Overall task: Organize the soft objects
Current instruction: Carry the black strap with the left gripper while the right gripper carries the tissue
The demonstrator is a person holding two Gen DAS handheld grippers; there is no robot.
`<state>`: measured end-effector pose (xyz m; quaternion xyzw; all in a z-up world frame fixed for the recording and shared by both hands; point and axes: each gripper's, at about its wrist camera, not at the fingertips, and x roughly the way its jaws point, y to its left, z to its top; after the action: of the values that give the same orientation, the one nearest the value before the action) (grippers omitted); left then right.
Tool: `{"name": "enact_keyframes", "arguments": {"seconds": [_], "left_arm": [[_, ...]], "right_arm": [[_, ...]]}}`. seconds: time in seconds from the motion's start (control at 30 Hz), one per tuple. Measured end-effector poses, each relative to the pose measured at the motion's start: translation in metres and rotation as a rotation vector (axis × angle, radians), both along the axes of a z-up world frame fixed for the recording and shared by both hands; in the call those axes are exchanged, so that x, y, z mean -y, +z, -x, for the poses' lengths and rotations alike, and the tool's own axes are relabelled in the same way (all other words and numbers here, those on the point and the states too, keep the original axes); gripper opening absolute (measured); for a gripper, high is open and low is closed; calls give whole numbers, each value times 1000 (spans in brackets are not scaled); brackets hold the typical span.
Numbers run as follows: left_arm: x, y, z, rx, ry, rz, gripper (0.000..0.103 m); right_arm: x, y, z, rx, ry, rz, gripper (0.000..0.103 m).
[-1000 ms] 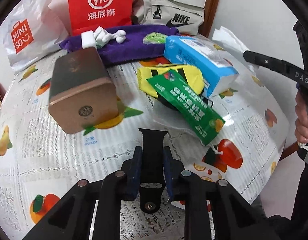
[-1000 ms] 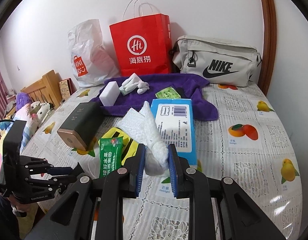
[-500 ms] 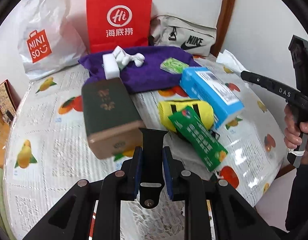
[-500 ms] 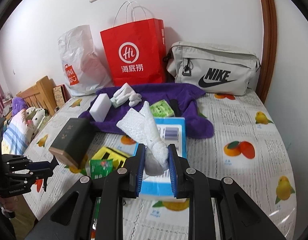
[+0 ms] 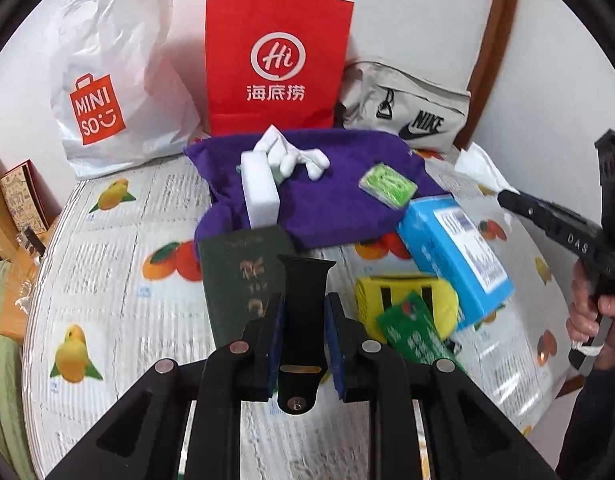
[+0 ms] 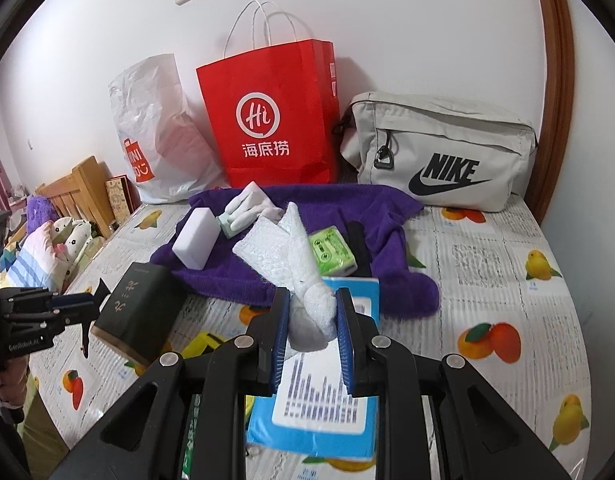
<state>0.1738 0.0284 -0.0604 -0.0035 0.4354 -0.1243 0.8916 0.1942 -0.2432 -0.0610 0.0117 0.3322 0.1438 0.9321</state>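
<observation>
Gripping a black strap [image 5: 305, 312] in my left claw [image 5: 303, 336], I hold it above the desk [image 5: 119, 308], its free end pointing toward the dark green box [image 5: 243, 280] just below. My right claw [image 6: 312, 322] is clamped on a bunched white cloth [image 6: 295, 264], which fans out upward from between the blue pads [image 6: 278, 336]. Under that claw lies the blue tissue pack [image 6: 319, 412], its barcode label facing up.

On the purple towel [image 6: 383, 220] at the back of the desk sit a white sponge block [image 6: 195, 242], a pair of pale folded socks [image 6: 243, 210], a green packet [image 6: 333, 252] and another black strip [image 6: 357, 248] just beside it. Near the tissue pack, in the left view, a yellow pouch [image 5: 407, 296] lies with a green sachet [image 5: 417, 334] resting on top of it.

Against the wall stand a white shopping bag [image 5: 107, 80], a red paper bag [image 6: 271, 116] and a grey sling bag [image 6: 439, 156], side by side behind the towel.
</observation>
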Motion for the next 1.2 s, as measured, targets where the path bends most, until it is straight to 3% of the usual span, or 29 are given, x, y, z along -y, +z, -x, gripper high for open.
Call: {"name": "enact_keyframes", "arguments": {"seconds": [0.37, 0.6, 0.73, 0.97, 1.2], "left_arm": [[3, 9, -49, 12, 13, 28, 13], [13, -11, -55, -43, -10, -31, 13], [23, -16, -46, -49, -47, -40, 28], [41, -30, -34, -56, -81, -162, 37], [60, -40, -21, 5, -83, -359, 40]], "right_arm": [[-4, 1, -42, -15, 11, 6, 23], [-4, -7, -54, -35, 12, 8, 23], [-3, -11, -53, -43, 14, 6, 23], [1, -18, -47, -57, 12, -10, 23], [4, -23, -42, -65, 13, -18, 23]]}}
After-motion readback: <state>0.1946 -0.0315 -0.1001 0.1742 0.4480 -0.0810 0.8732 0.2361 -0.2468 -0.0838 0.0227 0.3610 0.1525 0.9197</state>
